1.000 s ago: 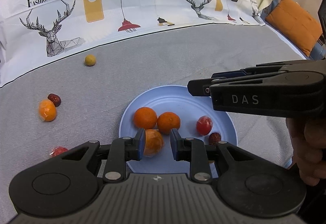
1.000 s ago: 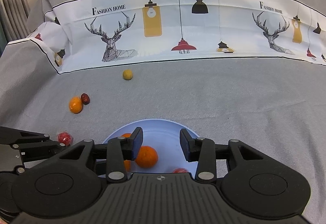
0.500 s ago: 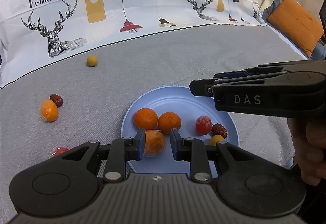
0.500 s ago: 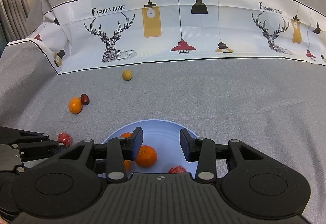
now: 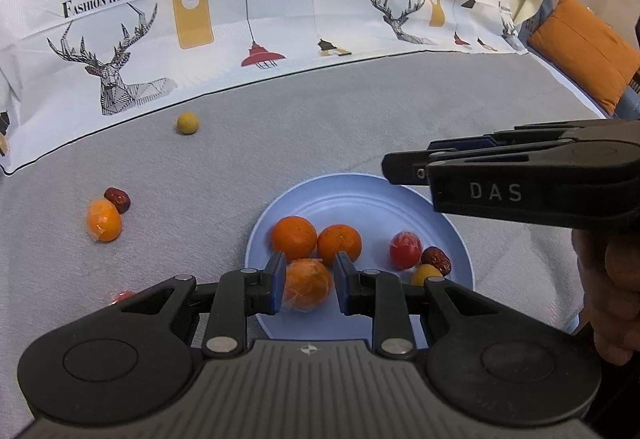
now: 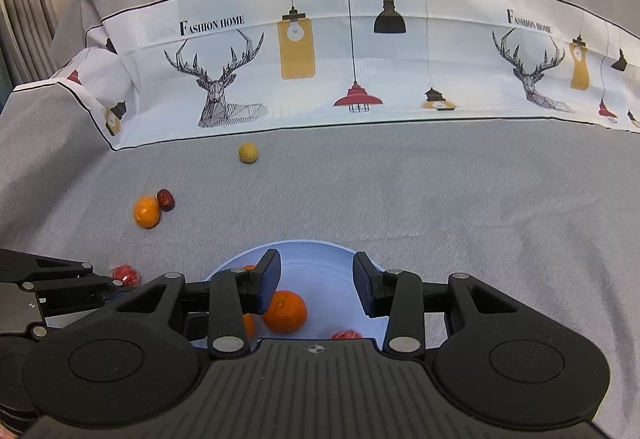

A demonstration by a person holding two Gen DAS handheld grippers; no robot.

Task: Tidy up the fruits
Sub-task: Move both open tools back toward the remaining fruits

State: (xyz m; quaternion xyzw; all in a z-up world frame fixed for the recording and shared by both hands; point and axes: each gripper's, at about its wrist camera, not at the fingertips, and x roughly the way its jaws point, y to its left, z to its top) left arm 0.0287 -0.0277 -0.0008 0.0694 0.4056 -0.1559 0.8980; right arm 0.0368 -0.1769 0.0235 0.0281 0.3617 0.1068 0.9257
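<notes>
My left gripper (image 5: 310, 279) is shut on a plastic-wrapped orange (image 5: 306, 289), low over the near edge of the light blue plate (image 5: 360, 185). On the plate lie two bare oranges (image 5: 294, 237) (image 5: 339, 244), a red wrapped fruit (image 5: 405, 249), a dark red date (image 5: 436, 259) and a small yellow fruit (image 5: 425, 274). My right gripper (image 6: 317, 279) stands open above the plate (image 6: 316, 257) with nothing between its fingers. It comes in from the right in the left wrist view (image 5: 394, 167). One orange (image 6: 286, 311) shows below its left finger.
On the grey cloth left of the plate lie a wrapped orange (image 5: 103, 219) touching a date (image 5: 117, 198), a red wrapped fruit (image 5: 122, 295) and, farther back, a yellow ball-shaped fruit (image 5: 187, 122). A printed white cloth band (image 5: 280, 19) runs along the back. An orange cushion (image 5: 580, 47) sits far right.
On the plate the date has shifted slightly up and right, and a small yellow fruit now shows beside it. Both grippers have kept their places.
</notes>
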